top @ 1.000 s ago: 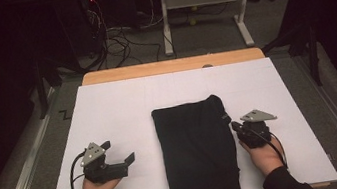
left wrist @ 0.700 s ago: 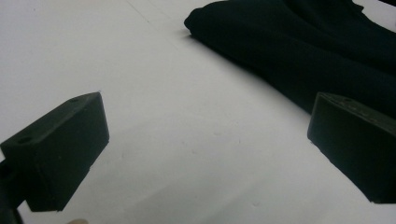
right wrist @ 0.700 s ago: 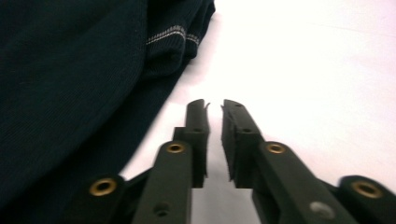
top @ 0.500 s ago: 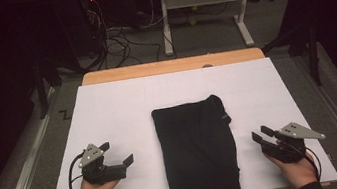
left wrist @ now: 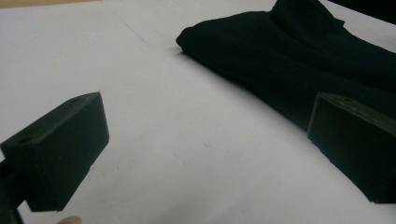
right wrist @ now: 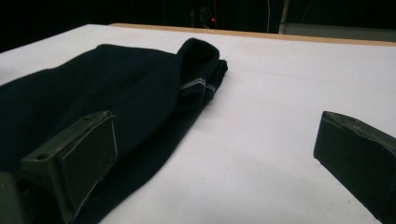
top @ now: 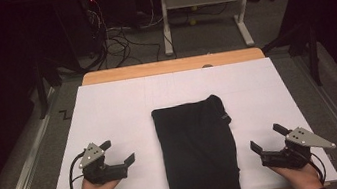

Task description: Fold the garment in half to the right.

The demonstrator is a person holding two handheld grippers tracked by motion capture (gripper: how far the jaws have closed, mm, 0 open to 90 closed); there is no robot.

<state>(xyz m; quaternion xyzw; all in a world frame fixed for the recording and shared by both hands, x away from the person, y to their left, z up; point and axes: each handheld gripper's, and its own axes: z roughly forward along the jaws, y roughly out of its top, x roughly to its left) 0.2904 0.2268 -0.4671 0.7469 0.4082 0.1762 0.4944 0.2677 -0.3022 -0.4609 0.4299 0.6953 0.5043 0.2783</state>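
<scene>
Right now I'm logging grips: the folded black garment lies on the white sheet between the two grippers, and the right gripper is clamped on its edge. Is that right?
Not quite. The right gripper is open and clear of the black garment, as the high view shows; its jaws have just been opening, with nothing between them. The garment does lie on the white sheet, between it and the left gripper.

Bare white sheet (top: 108, 108) lies open all around the folded black cloth (top: 197, 151), the table's lone obstacle.
</scene>
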